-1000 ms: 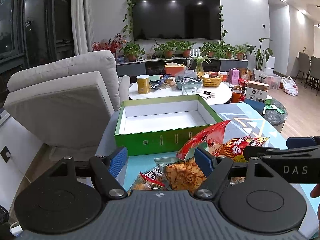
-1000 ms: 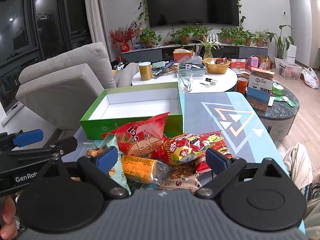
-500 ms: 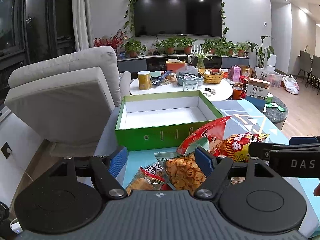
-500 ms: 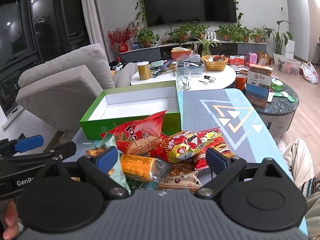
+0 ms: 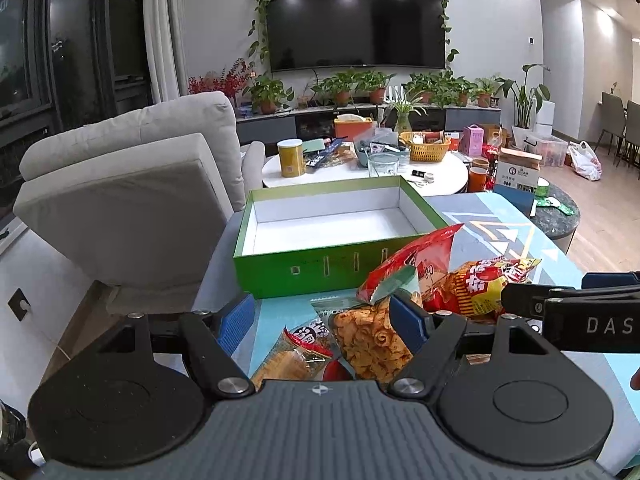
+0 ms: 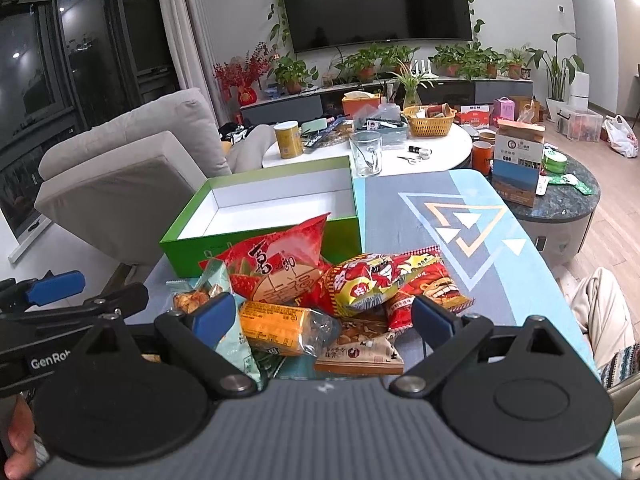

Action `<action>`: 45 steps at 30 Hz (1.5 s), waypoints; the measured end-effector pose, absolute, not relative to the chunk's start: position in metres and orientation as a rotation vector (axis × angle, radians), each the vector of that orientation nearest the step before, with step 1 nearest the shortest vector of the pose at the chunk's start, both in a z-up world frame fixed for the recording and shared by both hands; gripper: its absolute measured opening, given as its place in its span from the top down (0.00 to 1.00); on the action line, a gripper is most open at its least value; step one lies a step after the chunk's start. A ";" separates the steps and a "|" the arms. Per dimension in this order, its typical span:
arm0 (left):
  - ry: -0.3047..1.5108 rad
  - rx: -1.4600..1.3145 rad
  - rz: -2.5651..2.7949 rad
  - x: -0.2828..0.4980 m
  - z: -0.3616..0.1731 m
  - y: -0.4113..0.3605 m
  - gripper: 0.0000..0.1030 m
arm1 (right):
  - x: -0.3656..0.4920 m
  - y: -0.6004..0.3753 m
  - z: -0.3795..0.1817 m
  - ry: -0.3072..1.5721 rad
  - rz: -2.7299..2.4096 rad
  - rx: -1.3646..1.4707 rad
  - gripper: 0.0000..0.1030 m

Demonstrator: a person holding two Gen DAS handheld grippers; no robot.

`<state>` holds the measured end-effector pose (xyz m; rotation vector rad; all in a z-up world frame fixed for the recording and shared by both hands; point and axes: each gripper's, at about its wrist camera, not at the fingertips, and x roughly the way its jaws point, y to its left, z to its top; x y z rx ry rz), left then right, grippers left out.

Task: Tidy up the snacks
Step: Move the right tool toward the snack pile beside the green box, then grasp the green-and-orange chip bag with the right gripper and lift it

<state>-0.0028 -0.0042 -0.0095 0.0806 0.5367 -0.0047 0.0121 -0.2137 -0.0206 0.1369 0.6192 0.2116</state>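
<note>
1. Setting. A heap of snack packets lies at the near end of a table with a blue patterned cover. Just beyond the heap stands an open green box, white inside and holding nothing.

2. Left gripper. The jaws stand wide apart and hold nothing. Below and between them lie a clear bag of orange ring crackers and a small red-ended packet; whether either blue pad touches a packet cannot be told.

3. Right gripper. The jaws are likewise wide and grip nothing. An orange-wrapped cake packet and a tan nut packet lie between them; a large red strawberry bag and a red-and-yellow chip bag lie just beyond, toward the box.

4. Step in hand (judgement). Work has barely begun: every packet is outside the box, and both tools hover over the heap, seemingly choosing a first pick.

5. Next move (judgement). One tool must descend onto a single packet, close on a sealed edge or flat side without catching a neighbour, lift clear, and carry it to the far side, over the near green wall.
</note>
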 end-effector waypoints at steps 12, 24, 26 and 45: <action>0.559 0.075 0.000 0.000 -0.017 0.001 0.30 | 0.014 -0.211 -0.025 0.639 0.221 0.132 0.39; 0.579 0.075 -0.007 -0.001 -0.023 0.004 0.30 | 0.010 -0.204 -0.028 0.646 0.232 0.110 0.39; 0.580 0.072 -0.012 -0.002 -0.024 0.005 0.30 | 0.010 -0.201 -0.029 0.650 0.235 0.096 0.39; 0.685 0.109 -0.240 0.001 -0.064 -0.010 0.32 | 0.034 -0.162 -0.048 0.778 0.323 0.077 0.39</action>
